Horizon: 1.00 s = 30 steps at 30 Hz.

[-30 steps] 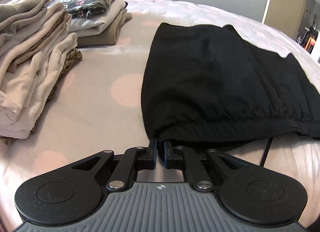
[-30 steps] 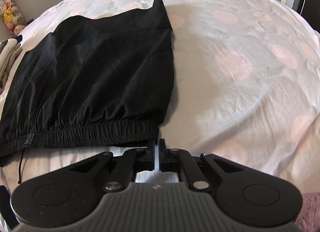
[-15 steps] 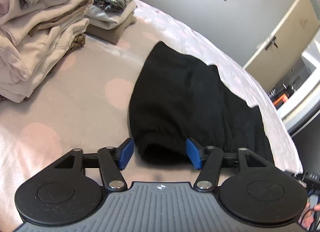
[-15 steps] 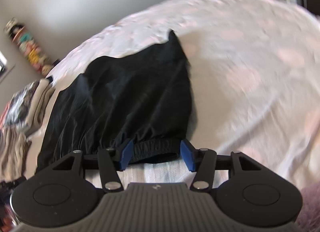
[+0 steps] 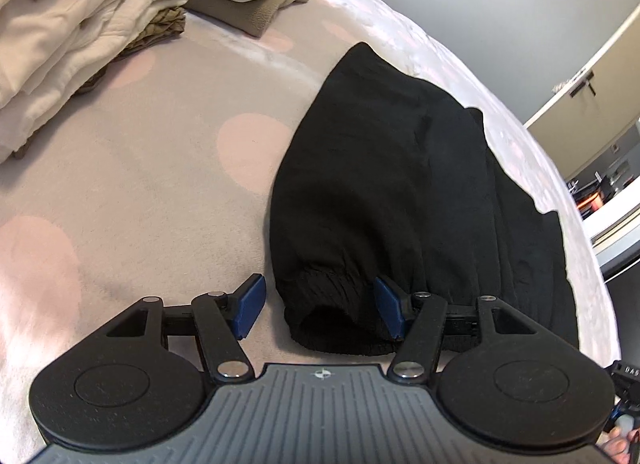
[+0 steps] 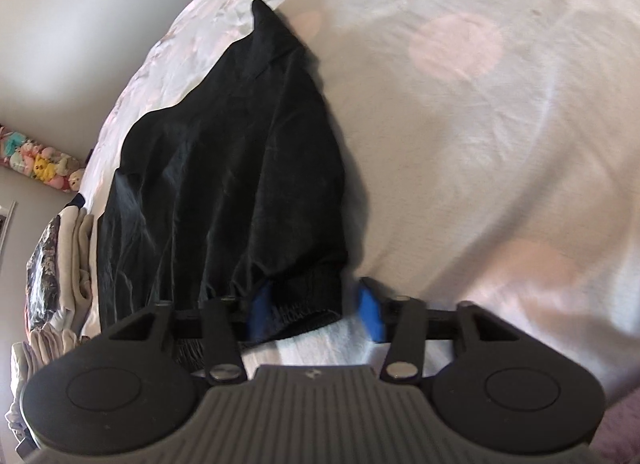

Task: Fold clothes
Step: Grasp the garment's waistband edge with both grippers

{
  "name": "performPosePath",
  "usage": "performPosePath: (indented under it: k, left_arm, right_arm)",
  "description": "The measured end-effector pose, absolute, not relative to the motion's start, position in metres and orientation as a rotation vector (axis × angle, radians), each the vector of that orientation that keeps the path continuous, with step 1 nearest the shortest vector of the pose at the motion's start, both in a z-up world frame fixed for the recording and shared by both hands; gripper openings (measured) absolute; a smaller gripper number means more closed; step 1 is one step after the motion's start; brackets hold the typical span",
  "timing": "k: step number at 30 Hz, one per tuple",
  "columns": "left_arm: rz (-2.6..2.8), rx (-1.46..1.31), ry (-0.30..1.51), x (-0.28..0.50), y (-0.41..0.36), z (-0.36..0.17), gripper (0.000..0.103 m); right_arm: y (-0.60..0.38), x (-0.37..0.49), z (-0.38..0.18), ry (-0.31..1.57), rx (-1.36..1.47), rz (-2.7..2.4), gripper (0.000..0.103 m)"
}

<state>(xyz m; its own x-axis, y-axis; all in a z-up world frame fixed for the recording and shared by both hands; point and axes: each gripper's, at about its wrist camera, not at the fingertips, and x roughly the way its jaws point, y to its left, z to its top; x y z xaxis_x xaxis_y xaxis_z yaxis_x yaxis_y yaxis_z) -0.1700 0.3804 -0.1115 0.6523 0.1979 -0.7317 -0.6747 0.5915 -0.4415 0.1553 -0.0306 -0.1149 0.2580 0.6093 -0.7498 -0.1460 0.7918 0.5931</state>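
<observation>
A pair of black shorts [image 5: 392, 183] lies flat on the spotted bed cover, its elastic waistband nearest me. My left gripper [image 5: 320, 308] is open, its blue pads on either side of the waistband's left corner, which lies between them. In the right wrist view the shorts [image 6: 232, 175] stretch away from me. My right gripper [image 6: 316, 314] is open, with the waistband's right corner between its blue pads.
Stacks of folded beige and cream clothes [image 5: 72, 27] stand at the far left of the bed, also seen at the left edge in the right wrist view [image 6: 60, 264]. The pink-spotted bed cover [image 6: 500, 123] spreads to the right. A door [image 5: 592, 87] stands beyond the bed.
Both grippers were shut at the waistband corners a second ago; both have opened. Both cameras have tilted and moved, so the shorts look narrower and more slanted.
</observation>
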Motion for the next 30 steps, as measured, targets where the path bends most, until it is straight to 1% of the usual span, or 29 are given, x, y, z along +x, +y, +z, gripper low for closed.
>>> performPosePath:
  k: [1, 2, 5, 6, 9, 14, 19, 22, 26, 29, 30]
  left_arm:
    - [0.562, -0.769, 0.688, -0.168, 0.378, -0.111, 0.048]
    - [0.567, -0.757, 0.689, -0.167, 0.376, -0.111, 0.044]
    - [0.578, -0.75, 0.684, -0.165, 0.374, -0.107, 0.033]
    - [0.581, -0.755, 0.679, -0.165, 0.375, -0.106, 0.024]
    - [0.552, -0.768, 0.641, -0.169, 0.375, -0.093, 0.013]
    - [0.525, -0.767, 0.595, -0.182, 0.36, -0.06, 0.01]
    - [0.527, -0.748, 0.624, -0.198, 0.342, -0.036, 0.009]
    - [0.528, -0.723, 0.673, -0.194, 0.335, -0.039, 0.01]
    - [0.553, -0.689, 0.727, -0.182, 0.335, -0.058, 0.01]
    - [0.584, -0.653, 0.781, -0.17, 0.336, -0.074, 0.013]
    - [0.591, -0.643, 0.797, -0.166, 0.337, -0.079, 0.016]
  right_arm:
    - [-0.029, 0.156, -0.116, 1.212, 0.449, 0.54, 0.035]
    - [-0.028, 0.157, -0.117, 1.207, 0.447, 0.542, 0.033]
    - [-0.03, 0.155, -0.114, 1.172, 0.47, 0.561, 0.021]
    - [-0.032, 0.153, -0.112, 1.152, 0.486, 0.57, 0.018]
    - [-0.041, 0.146, -0.103, 1.088, 0.536, 0.583, 0.017]
    - [-0.052, 0.121, -0.078, 1.024, 0.553, 0.546, 0.014]
    - [-0.062, 0.086, -0.048, 0.957, 0.505, 0.524, 0.013]
    - [-0.06, 0.077, -0.04, 0.922, 0.397, 0.511, 0.013]
    - [-0.05, 0.084, -0.05, 0.933, 0.273, 0.487, 0.014]
    - [-0.036, 0.092, -0.057, 0.944, 0.171, 0.471, 0.014]
    - [-0.033, 0.095, -0.062, 0.96, 0.154, 0.462, 0.014]
